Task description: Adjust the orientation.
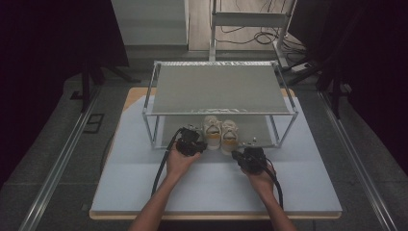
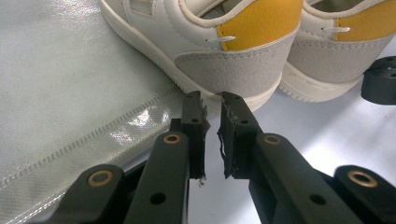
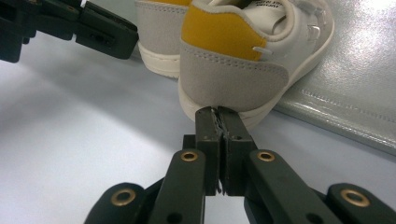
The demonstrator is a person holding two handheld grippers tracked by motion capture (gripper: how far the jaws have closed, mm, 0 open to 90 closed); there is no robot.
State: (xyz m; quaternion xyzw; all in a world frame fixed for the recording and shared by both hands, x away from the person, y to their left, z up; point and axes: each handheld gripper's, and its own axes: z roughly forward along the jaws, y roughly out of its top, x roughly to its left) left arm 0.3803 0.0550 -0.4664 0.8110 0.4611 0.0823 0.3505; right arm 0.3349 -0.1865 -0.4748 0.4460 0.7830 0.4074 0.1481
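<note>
High view shows a pair of white shoes with yellow heel patches standing side by side in the middle of the frame, toes under the lower shelf of a metal shoe rack [image 1: 220, 91], heels toward the person. The left shoe [image 1: 211, 131] and the right shoe [image 1: 229, 134] rest partly on the rack's lower fabric shelf [image 1: 262, 126] and partly over the pale counter [image 1: 216, 183].

The left claw [image 1: 197, 142] sits at the heel of the left shoe; in the left gripper view its jaws are nearly together with a thin gap, holding nothing, tips touching or almost touching the sole edge of the left shoe [image 2: 224, 56]. The right claw [image 1: 236, 155] is just below the right shoe; in the right gripper view its jaws are fully pressed together, empty, tips against the heel sole of the right shoe [image 3: 233, 70].

I judge the shoes are almost placed: they are on the lower level, aligned as a pair. What seems left is to push both heels further in, so the shoes sit fully on the shelf, and then to pull the hands back.
</note>
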